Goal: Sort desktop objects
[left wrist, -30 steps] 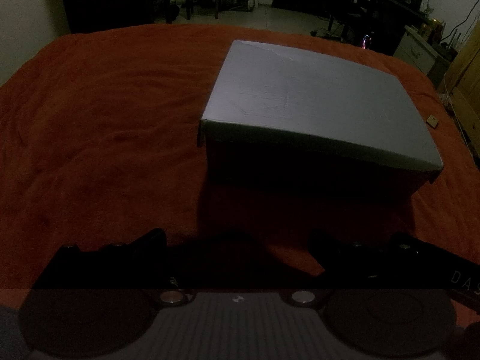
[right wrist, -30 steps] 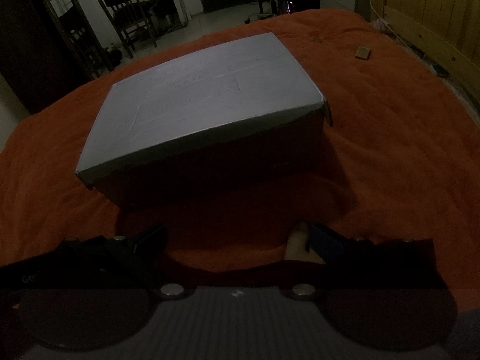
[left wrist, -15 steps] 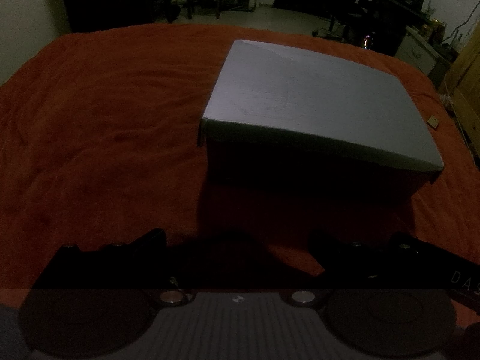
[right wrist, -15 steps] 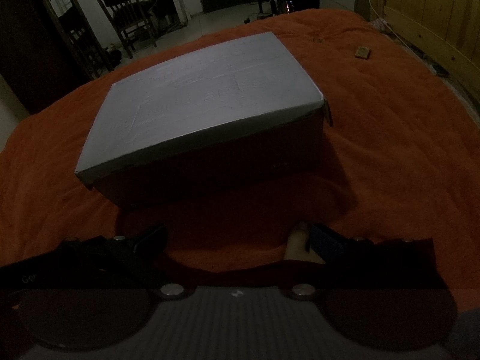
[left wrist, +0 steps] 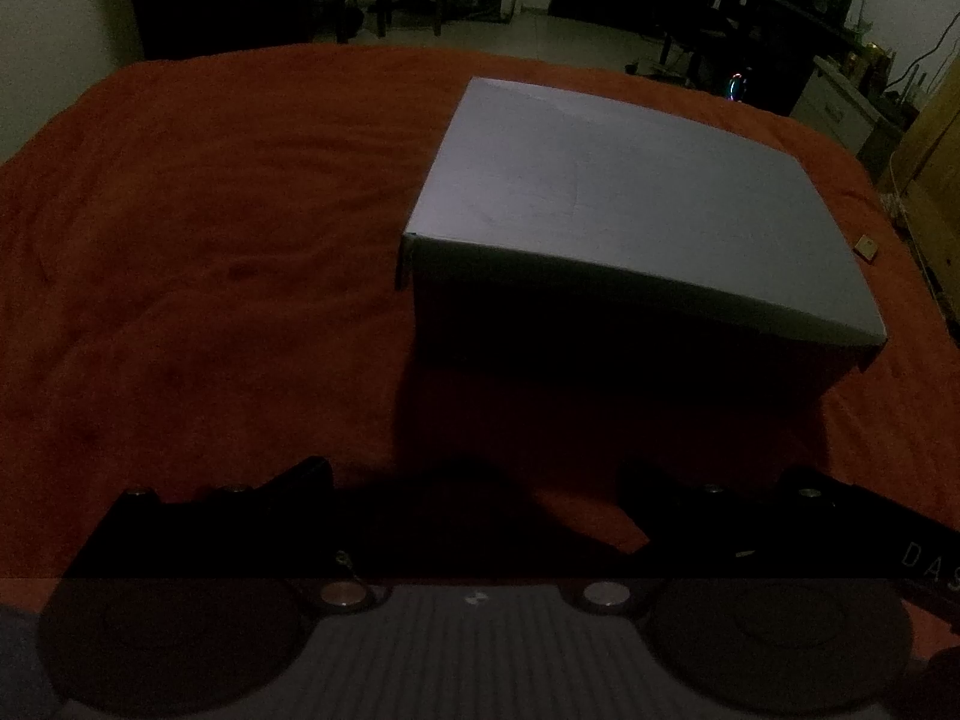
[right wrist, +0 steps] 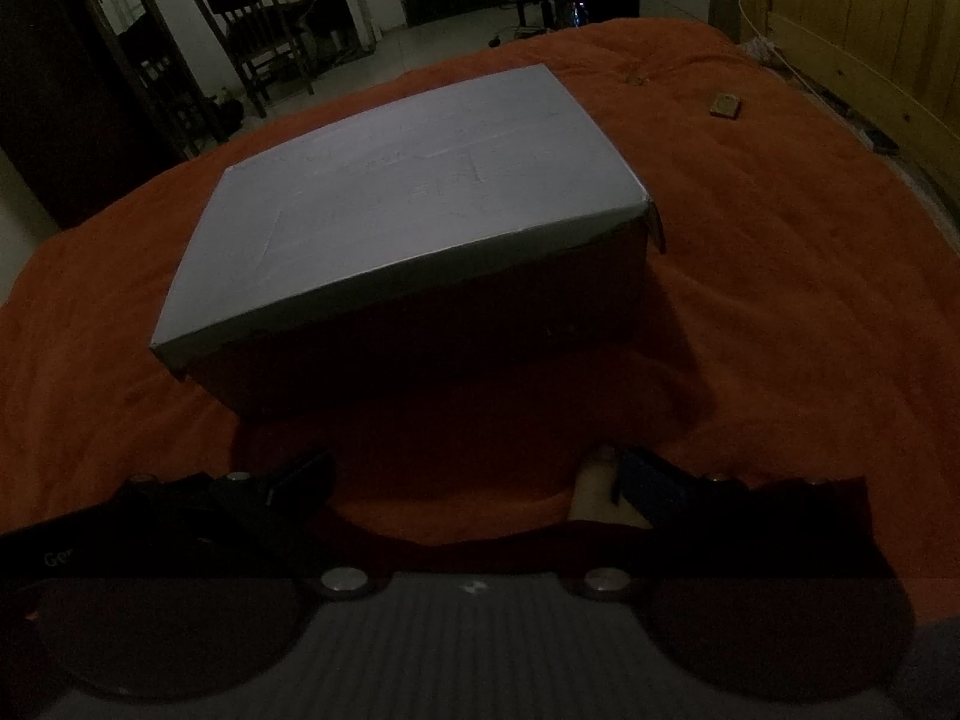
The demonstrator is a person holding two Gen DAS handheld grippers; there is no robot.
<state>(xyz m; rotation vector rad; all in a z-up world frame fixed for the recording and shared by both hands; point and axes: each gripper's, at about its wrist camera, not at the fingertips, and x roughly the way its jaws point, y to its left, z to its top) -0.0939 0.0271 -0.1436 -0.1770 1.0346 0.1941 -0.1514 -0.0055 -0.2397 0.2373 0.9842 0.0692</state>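
A closed box with a pale grey lid (left wrist: 618, 198) and dark sides sits on an orange-red cloth (left wrist: 210, 240); in the right wrist view the box (right wrist: 408, 198) lies ahead and slightly left. My left gripper (left wrist: 474, 474) hovers low over the cloth just short of the box, open, nothing between its fingers. My right gripper (right wrist: 474, 462) is open too, in front of the box's dark near side. A small pale beige piece (right wrist: 594, 486) rests against the inside of its right finger; the dim light hides what it is.
A small tan block (right wrist: 725, 105) lies on the cloth to the right of the box, also seen as the tan block (left wrist: 865, 247). A wooden panel (right wrist: 852, 30) borders the right side. A chair (right wrist: 252, 24) and dark furniture stand beyond the far edge.
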